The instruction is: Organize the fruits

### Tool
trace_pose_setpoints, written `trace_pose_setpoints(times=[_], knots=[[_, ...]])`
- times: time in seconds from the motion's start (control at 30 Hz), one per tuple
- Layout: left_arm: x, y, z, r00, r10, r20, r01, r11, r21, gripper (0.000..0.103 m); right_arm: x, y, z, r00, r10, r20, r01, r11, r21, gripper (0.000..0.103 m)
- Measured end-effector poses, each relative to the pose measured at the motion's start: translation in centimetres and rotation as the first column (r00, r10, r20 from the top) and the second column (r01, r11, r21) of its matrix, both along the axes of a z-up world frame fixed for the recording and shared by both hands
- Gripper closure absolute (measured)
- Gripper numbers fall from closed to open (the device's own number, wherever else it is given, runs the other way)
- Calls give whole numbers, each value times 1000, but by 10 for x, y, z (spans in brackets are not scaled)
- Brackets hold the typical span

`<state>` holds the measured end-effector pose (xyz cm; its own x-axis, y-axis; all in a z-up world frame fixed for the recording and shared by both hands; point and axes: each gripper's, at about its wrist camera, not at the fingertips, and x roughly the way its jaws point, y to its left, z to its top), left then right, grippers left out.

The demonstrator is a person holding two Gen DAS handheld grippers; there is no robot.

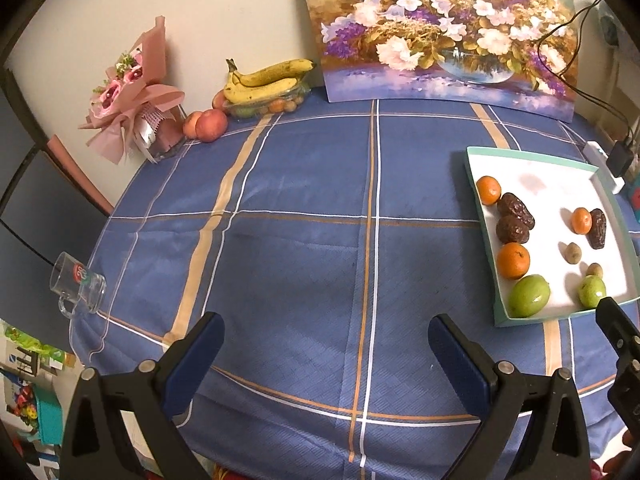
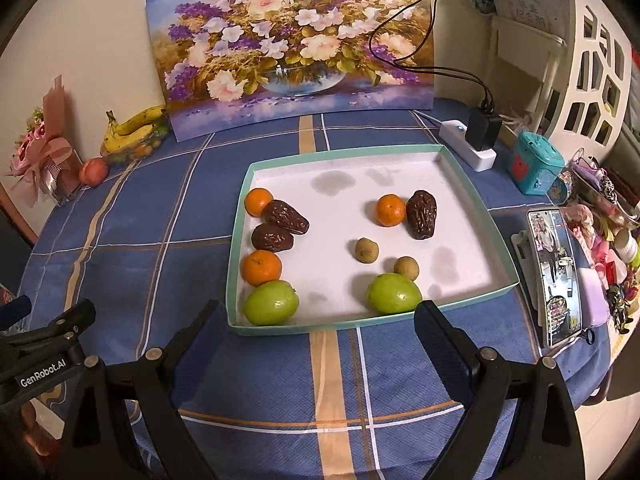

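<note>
In the tray on the tabletop I count three oranges, three dark dates, two green fruits and two small brown fruits. My right claw hangs spread wide and empty just short of the tray's near rim; my left claw is likewise agape over bare cloth, the tray to its right. A phone lies right of the tray, a power strip behind. Bananas, peaches and a bouquet sit by the wall, well apart. The left pair of dates lie slantwise; the right date runs roughly front to back.
</note>
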<state>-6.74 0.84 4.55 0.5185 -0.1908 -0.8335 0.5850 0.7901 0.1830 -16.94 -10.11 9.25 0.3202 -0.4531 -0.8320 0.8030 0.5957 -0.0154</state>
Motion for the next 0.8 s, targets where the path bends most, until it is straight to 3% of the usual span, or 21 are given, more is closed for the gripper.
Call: trace_pose_setpoints(times=[0.8], knots=[[-4, -5, 1, 1000, -16, 24, 16, 1000, 4, 0, 4, 2, -2, 1000, 14, -5, -14, 1000, 5, 8]])
